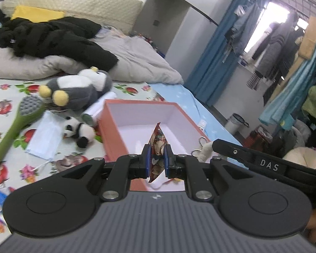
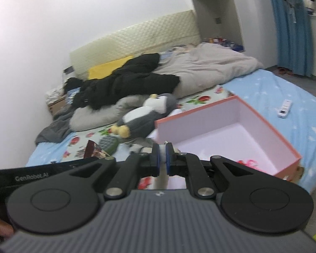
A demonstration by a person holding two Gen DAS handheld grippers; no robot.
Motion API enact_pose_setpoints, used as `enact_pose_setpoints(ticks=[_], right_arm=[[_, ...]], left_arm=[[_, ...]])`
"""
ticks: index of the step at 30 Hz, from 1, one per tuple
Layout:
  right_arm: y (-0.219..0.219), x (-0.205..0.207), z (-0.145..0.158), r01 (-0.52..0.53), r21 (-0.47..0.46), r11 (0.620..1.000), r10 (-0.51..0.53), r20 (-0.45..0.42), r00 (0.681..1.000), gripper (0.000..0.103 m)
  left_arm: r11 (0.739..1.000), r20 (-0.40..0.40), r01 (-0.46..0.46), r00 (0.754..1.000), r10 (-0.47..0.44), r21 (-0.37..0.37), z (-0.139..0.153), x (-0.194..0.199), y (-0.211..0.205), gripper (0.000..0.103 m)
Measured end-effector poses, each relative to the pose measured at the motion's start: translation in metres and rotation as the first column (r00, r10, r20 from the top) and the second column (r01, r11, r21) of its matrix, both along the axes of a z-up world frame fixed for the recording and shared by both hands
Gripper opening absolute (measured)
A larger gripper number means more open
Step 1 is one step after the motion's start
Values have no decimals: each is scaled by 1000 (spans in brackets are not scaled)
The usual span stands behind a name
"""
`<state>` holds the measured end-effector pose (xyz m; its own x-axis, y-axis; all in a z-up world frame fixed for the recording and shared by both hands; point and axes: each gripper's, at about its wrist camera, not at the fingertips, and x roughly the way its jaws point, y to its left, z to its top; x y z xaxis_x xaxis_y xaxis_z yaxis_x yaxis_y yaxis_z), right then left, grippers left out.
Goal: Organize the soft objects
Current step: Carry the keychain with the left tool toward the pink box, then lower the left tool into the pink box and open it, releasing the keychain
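My left gripper (image 1: 157, 155) is shut on a flat red patterned pouch (image 1: 157, 147) and holds it above the open orange box (image 1: 124, 105) with a white inside. My right gripper (image 2: 162, 155) is shut on a small cream plush keychain (image 2: 162, 158), held over the near edge of the same box (image 2: 263, 124). That keychain with its metal rings shows in the left wrist view (image 1: 203, 150). A grey penguin plush (image 1: 78, 89) lies on the bed behind the box and shows in the right wrist view (image 2: 145, 113). A small panda plush (image 1: 80, 129) lies left of the box.
A green long-handled brush (image 1: 14, 124) and a blue face mask (image 1: 45, 138) lie left of the panda. A black jacket (image 1: 52, 35) and grey duvet (image 1: 137, 57) cover the far bed. A white remote (image 2: 284, 108) lies right of the box. The bed edge drops to the floor on the right.
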<state>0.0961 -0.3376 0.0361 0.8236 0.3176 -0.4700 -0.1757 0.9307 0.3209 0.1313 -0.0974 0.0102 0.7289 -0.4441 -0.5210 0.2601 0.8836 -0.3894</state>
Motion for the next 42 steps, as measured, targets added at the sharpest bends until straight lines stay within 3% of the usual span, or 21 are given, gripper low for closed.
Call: enact_pose_setpoints(ticks=[10,22,30,35,37,39,40,42], right_arm=[[-56,47,-33,105,-31,994,-108,-82,991,9],[-84,136,-97,114,-34,993,-118,-221,968,10],[-91,169,-134,76,-38,996,-84,-304,949,11],[-94,177,-145,81,-14,997,-81,-339,937,13],[-96,178,-147,88,-9,996,-85,-357,930,21],[-95,177,-146,94,-11,995,-92,-361,928,33],[-96,176,-144,97,-9,995,-94,-359,929,39],[-95,171,-138,98,-2,995,-92,-346,934,40]], left_arm=[[996,-115,85,990,-81,29,-39,84,-69,15],[984,-266,128,960,-92,122,-107,196,-125,15],[984,-330,112,942,-60,140,-141,230,-130,15],[980,-340,109,939,-48,165,-146,236,-132,16],[979,-342,110,939,-46,171,-144,235,-131,21],[980,-335,107,941,-45,167,-139,230,-128,44],[981,-325,101,945,-43,166,-135,227,-127,47],[981,-307,98,951,-43,165,-125,220,-124,52]])
